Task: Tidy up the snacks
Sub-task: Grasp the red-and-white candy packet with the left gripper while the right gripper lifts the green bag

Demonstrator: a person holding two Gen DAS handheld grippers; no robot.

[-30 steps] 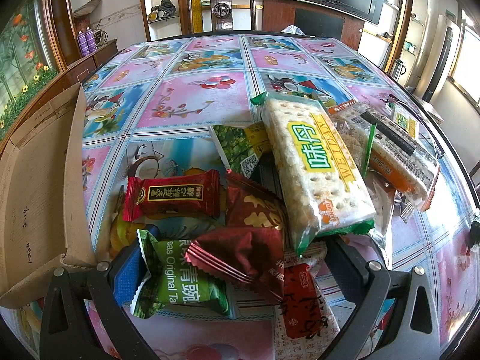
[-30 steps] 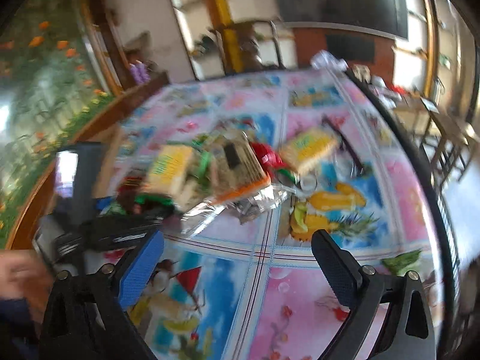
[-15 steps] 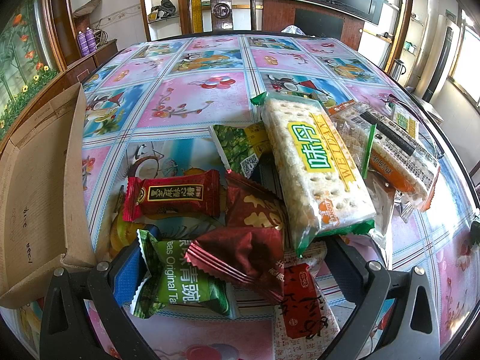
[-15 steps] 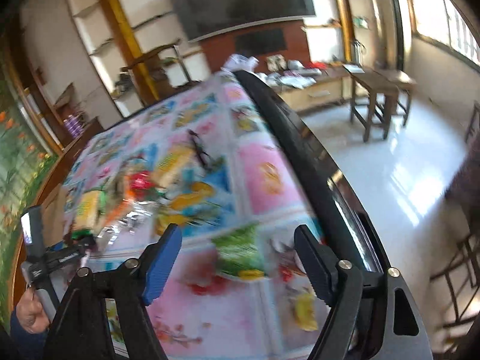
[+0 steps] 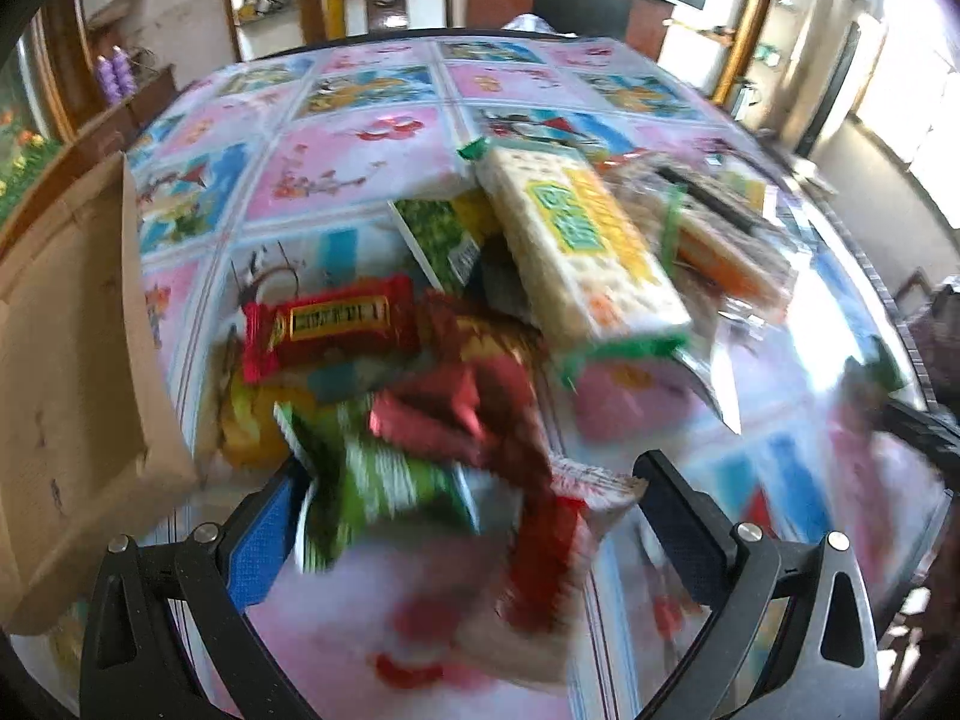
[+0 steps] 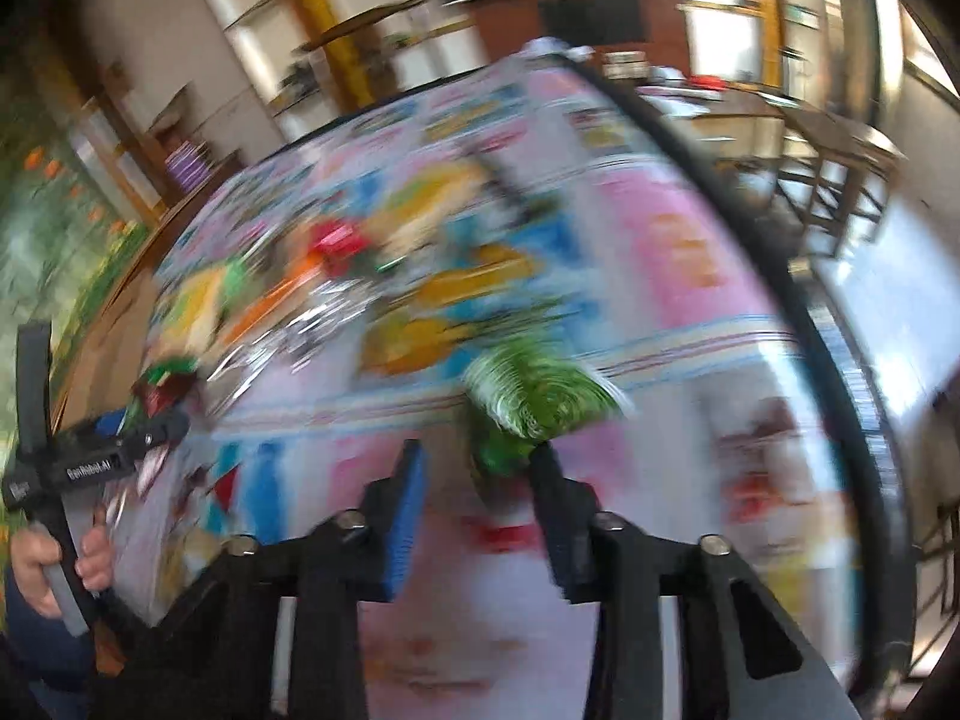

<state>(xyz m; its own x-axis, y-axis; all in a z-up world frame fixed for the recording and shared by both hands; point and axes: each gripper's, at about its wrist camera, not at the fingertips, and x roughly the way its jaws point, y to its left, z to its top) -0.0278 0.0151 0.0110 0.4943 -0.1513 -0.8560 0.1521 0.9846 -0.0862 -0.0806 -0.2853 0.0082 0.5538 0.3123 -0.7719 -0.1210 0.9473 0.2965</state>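
The snacks lie heaped on the counter (image 5: 360, 162), which wears a cloth of pink and blue picture squares. A long cracker pack (image 5: 576, 240) tops the heap, with a red bar (image 5: 330, 330) beside it and a cardboard box (image 5: 72, 360) standing open at the counter's left edge.

The left claw (image 5: 468, 516) is spread wide and pinches nothing; a green packet (image 5: 372, 480) and dark red wrappers (image 5: 474, 414) sit between its fingers, blurred, and I cannot tell if any pad touches them.

Well apart from the heap, near the counter's right rim, lies a lone green pouch (image 6: 540, 390). The right claw (image 6: 480, 480) is closing, its fingers already near each other. The pouch's near end sits at the right fingertip, but the blur hides whether the pads press on it. At the far left of that view a hand (image 6: 42, 570) grips the other claw's handle.
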